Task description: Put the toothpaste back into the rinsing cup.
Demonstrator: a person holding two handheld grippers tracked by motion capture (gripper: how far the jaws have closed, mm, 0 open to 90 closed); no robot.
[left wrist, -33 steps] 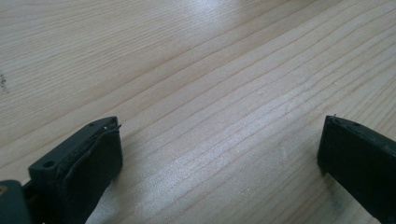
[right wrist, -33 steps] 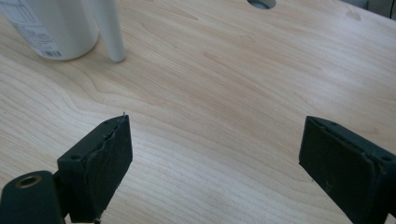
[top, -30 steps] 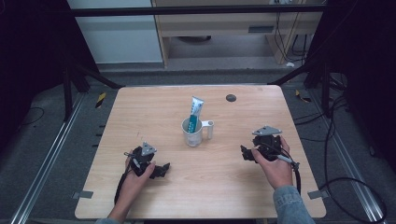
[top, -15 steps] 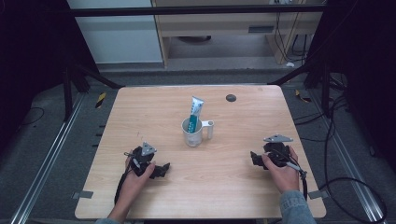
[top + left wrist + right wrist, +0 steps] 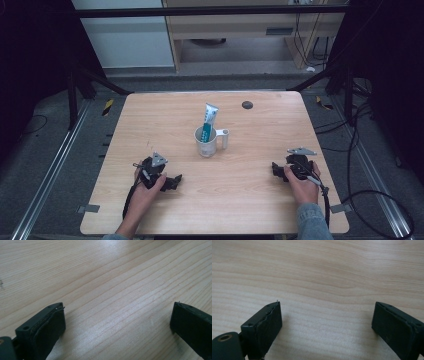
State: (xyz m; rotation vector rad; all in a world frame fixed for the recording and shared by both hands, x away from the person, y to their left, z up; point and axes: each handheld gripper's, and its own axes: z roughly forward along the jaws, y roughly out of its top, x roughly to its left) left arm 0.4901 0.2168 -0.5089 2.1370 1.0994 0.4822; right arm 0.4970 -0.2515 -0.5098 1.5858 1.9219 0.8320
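A white plastic cup with a handle (image 5: 207, 141) stands near the middle of the light wooden surface (image 5: 250, 200). A white and teal toothpaste tube (image 5: 209, 118) sticks up out of it. A small dark round spot (image 5: 247, 104) lies toward the far edge. The left claw (image 5: 173, 182) rests near the front left corner, its jaws wide apart over bare wood. The right claw (image 5: 276, 170) rests near the front right corner, its jaws wide apart too, with nothing between them.
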